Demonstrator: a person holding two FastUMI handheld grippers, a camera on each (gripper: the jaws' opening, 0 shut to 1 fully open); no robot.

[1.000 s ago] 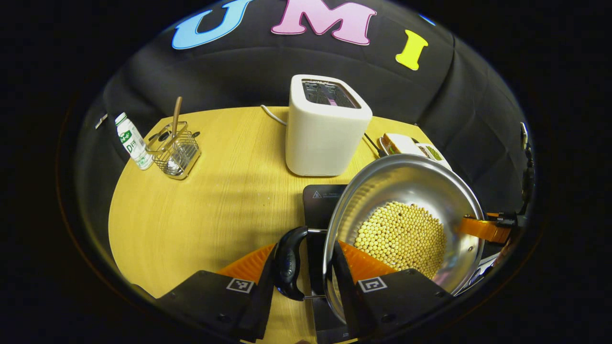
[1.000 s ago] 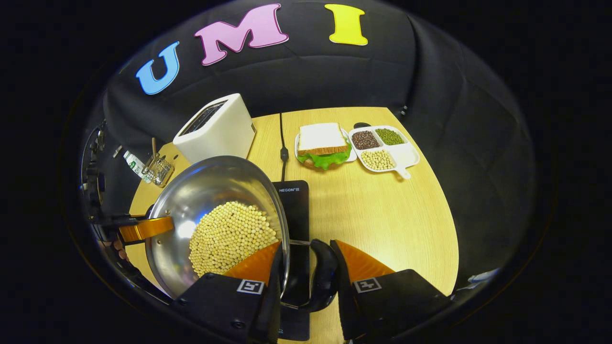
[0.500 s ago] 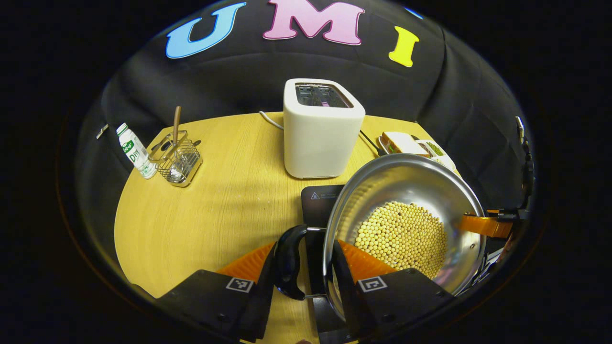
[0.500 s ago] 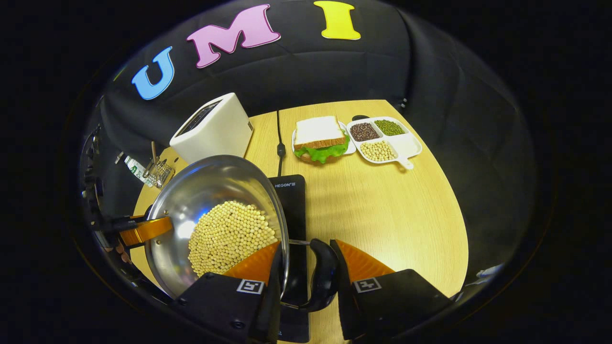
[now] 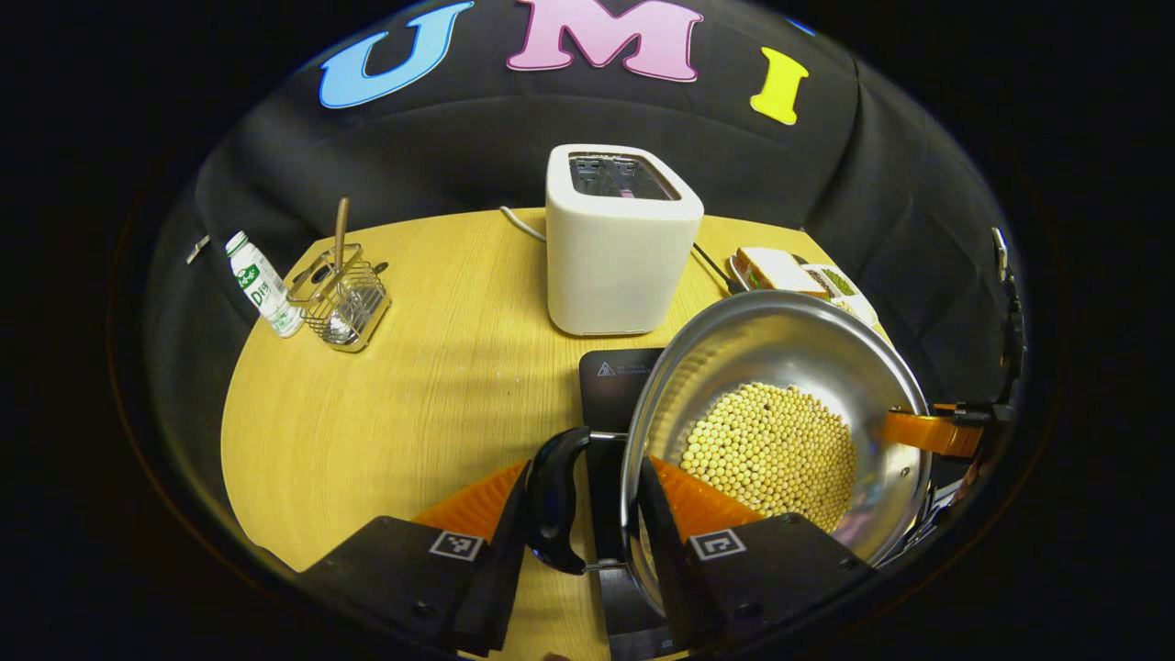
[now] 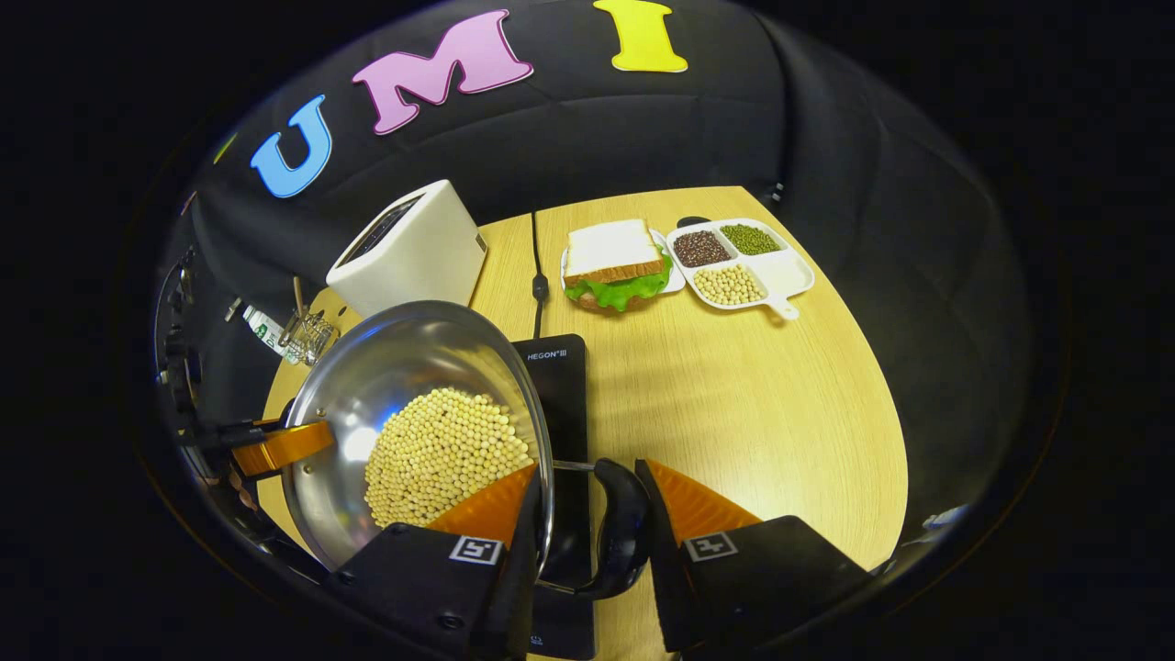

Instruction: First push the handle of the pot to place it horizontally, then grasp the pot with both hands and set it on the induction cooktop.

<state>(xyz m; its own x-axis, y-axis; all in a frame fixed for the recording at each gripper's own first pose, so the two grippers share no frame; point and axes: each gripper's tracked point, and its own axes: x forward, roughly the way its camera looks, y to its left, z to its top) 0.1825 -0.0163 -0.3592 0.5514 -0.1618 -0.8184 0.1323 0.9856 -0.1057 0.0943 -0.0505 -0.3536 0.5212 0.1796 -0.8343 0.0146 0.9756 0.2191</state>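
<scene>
Grippers first: your left gripper [image 5: 581, 514] has its jaws narrowed around the pot's black side handle [image 5: 553, 500], one finger outside the handle and the other inside the pot's rim. Your right gripper [image 6: 584, 519] holds the opposite handle [image 6: 622, 531] the same way, one finger [image 6: 491, 505] reaching over the beans. You hold the steel pot [image 5: 780, 344] between the two grippers, over the near part of the black cooktop [image 5: 610, 386]; whether it rests on the glass or hangs above it cannot be told. Pale yellow beans [image 5: 771, 450] fill the bottom of the pot. In the right gripper view, the cooktop [image 6: 555, 386] shows just beyond the pot [image 6: 404, 363], lying near the middle of the wooden table [image 6: 762, 413].

Farther off, a white toaster [image 5: 620, 243] stands beyond the cooktop toward the table's far edge, with a dark cord [image 6: 538, 266] running past it. Toward the far right corner lie a sandwich [image 6: 613, 262] on a plate and, just beside it, a divided tray [image 6: 742, 262] with three sorts of grains. At the far left edge stand a wire basket [image 5: 341, 294] holding a wooden stick and, beside it, a small white bottle [image 5: 260, 285].
</scene>
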